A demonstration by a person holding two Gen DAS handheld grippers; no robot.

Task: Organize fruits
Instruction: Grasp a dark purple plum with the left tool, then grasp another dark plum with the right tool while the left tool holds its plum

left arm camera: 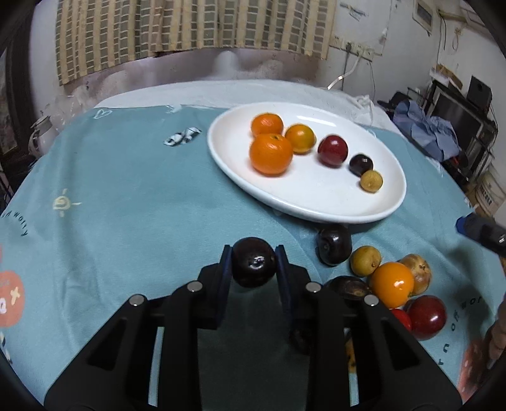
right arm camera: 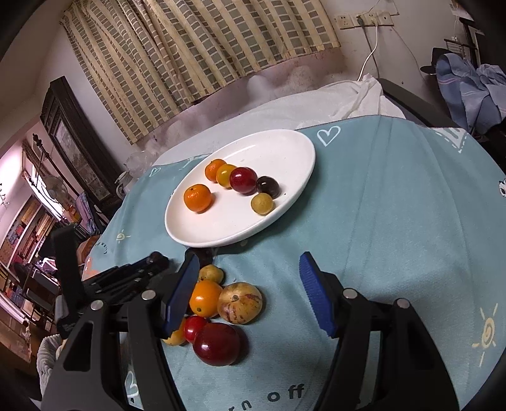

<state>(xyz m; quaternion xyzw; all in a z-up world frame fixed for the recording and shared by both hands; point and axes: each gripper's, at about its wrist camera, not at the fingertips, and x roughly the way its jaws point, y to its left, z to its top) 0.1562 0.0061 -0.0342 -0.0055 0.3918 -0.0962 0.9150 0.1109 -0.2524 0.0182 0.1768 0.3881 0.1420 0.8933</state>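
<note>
My left gripper (left arm camera: 253, 264) is shut on a dark plum (left arm camera: 253, 261) and holds it above the teal cloth, short of the white plate (left arm camera: 316, 202). The plate holds several fruits: oranges (left arm camera: 271, 154), a red plum (left arm camera: 332, 150), a dark plum and a small yellow fruit. A loose pile lies right of the gripper: a dark plum (left arm camera: 334, 244), an orange fruit (left arm camera: 392, 284), a red plum (left arm camera: 426, 317). My right gripper (right arm camera: 246, 291) is open and empty above that pile (right arm camera: 218, 343). The plate also shows in the right wrist view (right arm camera: 284, 218), and the left gripper (right arm camera: 132, 278) at its left.
The table is covered by a teal printed cloth (left arm camera: 126, 205) over a white cloth. A curtain (left arm camera: 189, 28) and wall lie behind. Clutter with blue clothing (left arm camera: 433, 129) stands off the right side. A crumpled wrapper (left arm camera: 182, 136) lies left of the plate.
</note>
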